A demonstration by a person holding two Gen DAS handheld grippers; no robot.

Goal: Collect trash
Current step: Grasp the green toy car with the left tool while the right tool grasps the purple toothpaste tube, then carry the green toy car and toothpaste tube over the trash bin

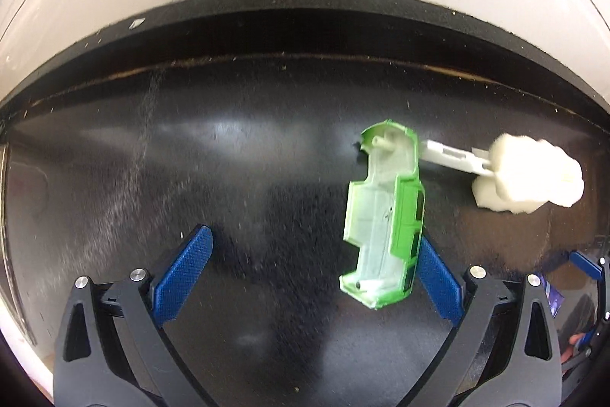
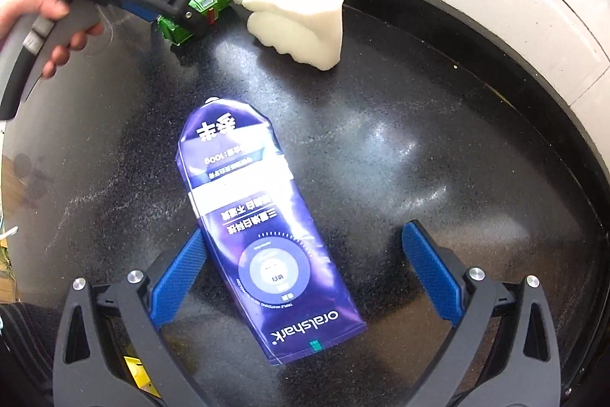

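Left wrist view: the left hand-held gripper (image 1: 314, 277) is spread wide and low over the dark table (image 1: 228, 159); the green toy car shell (image 1: 381, 216) lies upside down between its blue pads, close against the right-side pad, not clamped.
Right wrist view: the right hand-held gripper (image 2: 301, 273) is also wide open, straddling the purple pouch (image 2: 263, 239), which lies flat on the table; the left-side pad is at the pouch's edge, the other pad well apart from it. Nothing is held.
White foam piece: (image 2: 301, 21) sits near the table's far edge, just beside the car shell; a thin white plastic strip (image 1: 453, 157) runs between the two.
Person: a hand (image 2: 49, 25) grips the left tool's handle, seen from the right wrist view.
Progress: judged early. Three likely trash items are on the table and none is lifted. Both tools look placed for a grasp, so closing on the shell and the pouch seems the step in hand.
Left to do: pick up the items and carry them off, the foam and strip after.
Hidden or unclear: no bin or bag shows in either view. Whether the right-side pad actually touches the shell cannot be told. The pouch's small print is too blurred to read.
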